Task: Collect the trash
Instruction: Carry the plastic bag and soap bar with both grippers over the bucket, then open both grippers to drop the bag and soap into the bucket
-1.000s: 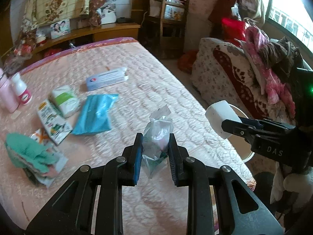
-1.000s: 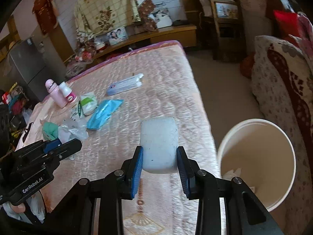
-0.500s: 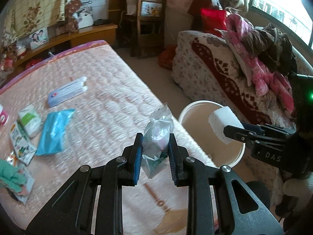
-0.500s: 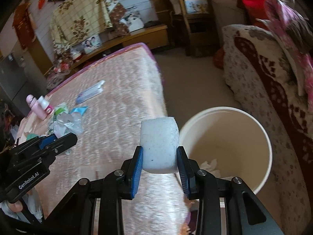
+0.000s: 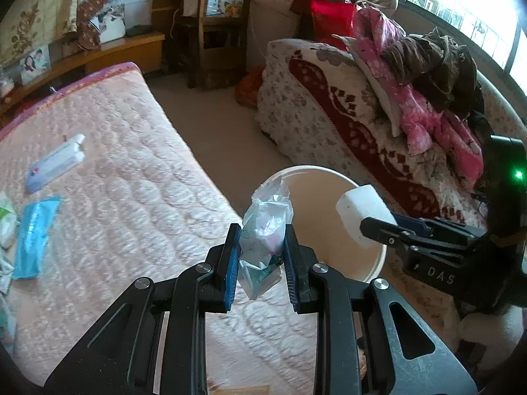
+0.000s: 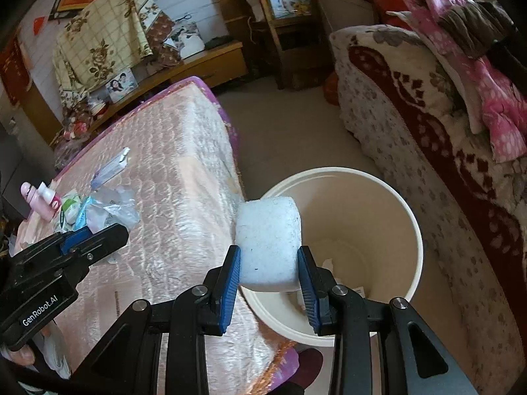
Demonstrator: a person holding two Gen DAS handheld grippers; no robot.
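White foam block (image 6: 268,242) sitting clamped in right gripper (image 6: 268,275), hanging over near-left rim of cream bucket (image 6: 413,223) | crumpled clear plastic bag (image 5: 265,230) sitting pinched in left gripper (image 5: 260,260); hanging near mattress (image 5: 125,204) edge, left of bucket

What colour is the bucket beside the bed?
The bucket is cream, inside and out; the right wrist view shows it best.

Bright window (image 5: 461,16) daylight, fisheye-bent edges, slight motion blur.
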